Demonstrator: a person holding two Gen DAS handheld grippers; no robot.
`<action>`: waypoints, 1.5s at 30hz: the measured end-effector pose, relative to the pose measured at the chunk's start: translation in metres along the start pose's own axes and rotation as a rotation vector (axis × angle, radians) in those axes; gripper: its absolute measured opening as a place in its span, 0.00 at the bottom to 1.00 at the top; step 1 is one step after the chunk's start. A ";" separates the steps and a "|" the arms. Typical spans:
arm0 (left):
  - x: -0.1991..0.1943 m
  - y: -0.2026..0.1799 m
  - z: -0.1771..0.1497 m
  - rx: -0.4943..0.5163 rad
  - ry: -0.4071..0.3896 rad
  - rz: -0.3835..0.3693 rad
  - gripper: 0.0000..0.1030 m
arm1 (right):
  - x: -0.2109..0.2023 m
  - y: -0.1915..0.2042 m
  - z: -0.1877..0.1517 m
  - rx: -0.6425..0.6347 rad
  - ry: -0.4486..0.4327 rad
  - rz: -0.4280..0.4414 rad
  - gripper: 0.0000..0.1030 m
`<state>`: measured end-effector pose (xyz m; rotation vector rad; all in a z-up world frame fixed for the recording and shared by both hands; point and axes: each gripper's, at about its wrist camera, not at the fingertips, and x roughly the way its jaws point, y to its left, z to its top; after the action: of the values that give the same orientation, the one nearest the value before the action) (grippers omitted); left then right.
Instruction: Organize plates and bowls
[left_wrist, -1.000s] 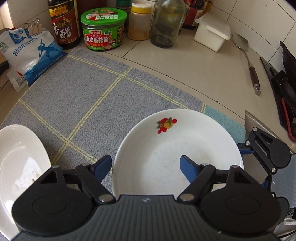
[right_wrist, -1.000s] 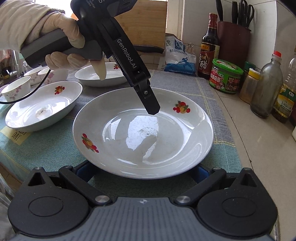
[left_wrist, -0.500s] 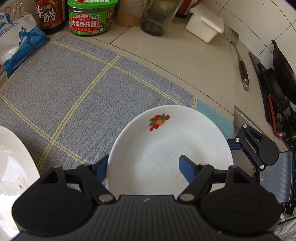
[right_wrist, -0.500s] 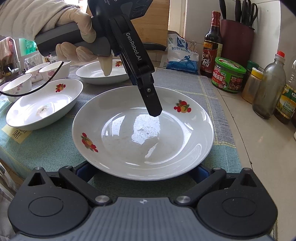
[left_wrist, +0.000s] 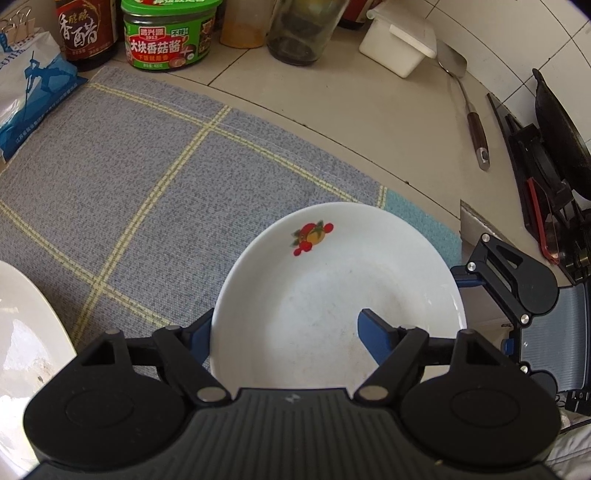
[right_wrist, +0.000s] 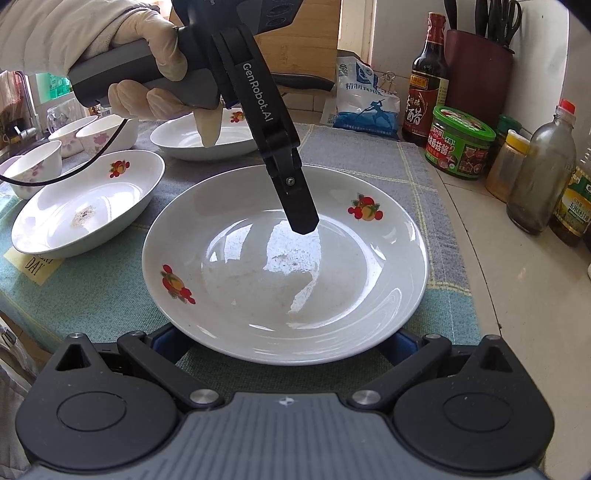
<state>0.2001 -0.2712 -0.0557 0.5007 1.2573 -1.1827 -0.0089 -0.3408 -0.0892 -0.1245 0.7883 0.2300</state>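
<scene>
On the grey checked mat (left_wrist: 147, 177) near the counter's front edge sits the fruit-patterned plate (right_wrist: 284, 266), the piece we judge to be in hand. Our left gripper (left_wrist: 284, 332) straddles its rim with fingers spread: one blue pad (left_wrist: 373, 332) over the plate's inside, the other outside and partly hidden by the rim. We cannot tell whether either pad touches the porcelain. Our right gripper (right_wrist: 284, 343) waits at the near rim with its fingers spread wide, their blue tips tucked beneath the plate's edge.

We judge the step to be the grasp before a lift onto another plate. The next move calls for pressing the left fingers together on the rim, then raising the plate level while the right side supports it from beneath.

To the left lie the oval plate (right_wrist: 88, 206) and, beyond it, a second round plate (right_wrist: 192, 136), with small bowls (right_wrist: 55, 155) farther off; any of these could take the stack. The mat between them is open. To the right, the mushroom sauce jar (right_wrist: 458, 144), vinegar bottle (right_wrist: 424, 81) and oil bottles (right_wrist: 539, 181) crowd the wall, so we should carry leftward, away from the glass.
</scene>
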 end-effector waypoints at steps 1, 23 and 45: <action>-0.001 0.000 0.000 -0.003 -0.003 -0.001 0.76 | 0.000 0.000 0.001 -0.005 0.003 0.000 1.00; -0.008 0.030 0.055 -0.053 -0.096 0.030 0.76 | 0.022 -0.060 0.042 -0.079 0.003 0.035 1.00; 0.013 0.061 0.089 -0.078 -0.095 0.049 0.76 | 0.057 -0.097 0.058 -0.076 0.016 0.055 1.00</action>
<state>0.2932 -0.3283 -0.0583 0.4102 1.1984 -1.0995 0.0941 -0.4147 -0.0869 -0.1768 0.7995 0.3114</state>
